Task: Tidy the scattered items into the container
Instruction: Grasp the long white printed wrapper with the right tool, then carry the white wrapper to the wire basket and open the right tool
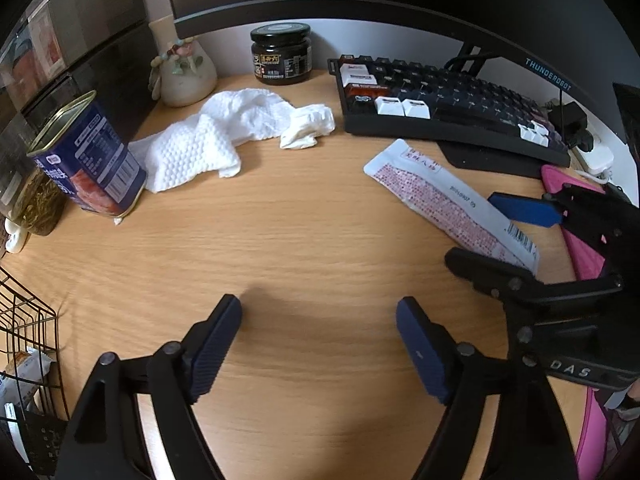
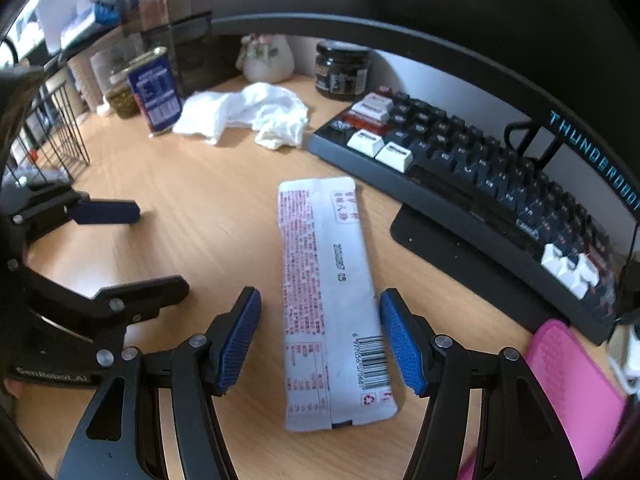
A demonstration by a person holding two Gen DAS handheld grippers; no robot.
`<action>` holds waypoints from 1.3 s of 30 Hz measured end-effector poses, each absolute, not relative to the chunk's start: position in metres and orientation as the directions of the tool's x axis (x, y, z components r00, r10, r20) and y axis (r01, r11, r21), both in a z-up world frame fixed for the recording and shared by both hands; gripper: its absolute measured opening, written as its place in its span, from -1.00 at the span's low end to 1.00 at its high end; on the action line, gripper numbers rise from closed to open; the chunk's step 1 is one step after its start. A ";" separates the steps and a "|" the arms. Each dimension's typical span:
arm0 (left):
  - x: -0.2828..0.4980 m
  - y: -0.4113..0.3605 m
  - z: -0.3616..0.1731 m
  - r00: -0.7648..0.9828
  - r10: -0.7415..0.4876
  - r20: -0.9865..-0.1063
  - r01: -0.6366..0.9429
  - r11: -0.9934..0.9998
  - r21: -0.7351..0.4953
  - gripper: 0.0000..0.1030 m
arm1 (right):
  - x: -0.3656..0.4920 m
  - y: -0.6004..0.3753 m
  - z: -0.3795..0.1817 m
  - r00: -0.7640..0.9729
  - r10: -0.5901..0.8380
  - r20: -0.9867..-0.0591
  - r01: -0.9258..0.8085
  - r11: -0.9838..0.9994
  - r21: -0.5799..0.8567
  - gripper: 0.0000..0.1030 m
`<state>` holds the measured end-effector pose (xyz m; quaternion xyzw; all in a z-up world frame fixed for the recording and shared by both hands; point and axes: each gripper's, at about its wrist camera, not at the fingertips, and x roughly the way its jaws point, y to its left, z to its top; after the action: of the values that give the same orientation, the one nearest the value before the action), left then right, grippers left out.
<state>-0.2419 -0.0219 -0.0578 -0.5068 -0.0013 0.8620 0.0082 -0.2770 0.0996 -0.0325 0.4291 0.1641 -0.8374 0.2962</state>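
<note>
A long white sachet [image 2: 328, 296] with red print and a barcode lies flat on the wooden desk. My right gripper [image 2: 320, 340] is open, its blue pads on either side of the sachet's near half, not touching it. The sachet also shows in the left wrist view [image 1: 448, 196], with the right gripper [image 1: 500, 232] around its near end. My left gripper [image 1: 320, 344] is open and empty above bare desk. It shows in the right wrist view [image 2: 120, 248] at the left. A black wire basket [image 1: 28, 332] holding packets stands at the left edge.
Crumpled white tissues [image 1: 236, 132] lie at the back. A blue tin can [image 1: 88, 156], a jar of greens [image 1: 36, 200], a vase [image 1: 180, 68] and a dark jar [image 1: 282, 54] stand along the back. A black keyboard [image 2: 472, 160] sits at right, a pink cloth [image 2: 568, 384] near it.
</note>
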 end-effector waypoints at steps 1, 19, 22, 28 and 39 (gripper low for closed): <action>-0.242 -0.022 -0.058 -0.486 0.015 -0.874 -0.010 -1.000 -0.011 0.64 | -0.276 0.099 -0.032 -0.460 -0.355 -0.814 0.639 -0.769 -0.026 0.00; -0.200 -0.044 0.007 -0.583 0.016 -0.812 0.039 -0.998 -0.048 0.64 | -0.223 0.083 0.024 -0.512 -0.417 -0.751 0.672 -0.739 -0.047 -0.25; -0.179 -0.052 0.032 -0.624 -0.004 -0.781 0.059 -0.997 -0.043 0.64 | -0.207 0.076 0.047 -0.522 -0.454 -0.722 0.689 -0.723 -0.043 -0.24; -0.134 -0.080 0.068 -0.675 -0.058 -0.735 0.121 -0.992 -0.034 0.64 | -0.170 0.049 0.087 -0.536 -0.513 -0.671 0.732 -0.679 -0.065 -0.24; -0.039 -0.191 0.087 -0.629 -0.253 -0.735 0.363 -0.932 0.010 0.64 | -0.093 -0.066 0.110 -0.403 -0.660 -0.634 0.877 -0.477 -0.061 -0.24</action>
<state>-0.0386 -0.1915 0.0868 -0.3950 -0.0694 0.9000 -0.1710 -0.0933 -0.0657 0.1097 0.2752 0.1970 -0.8141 0.4719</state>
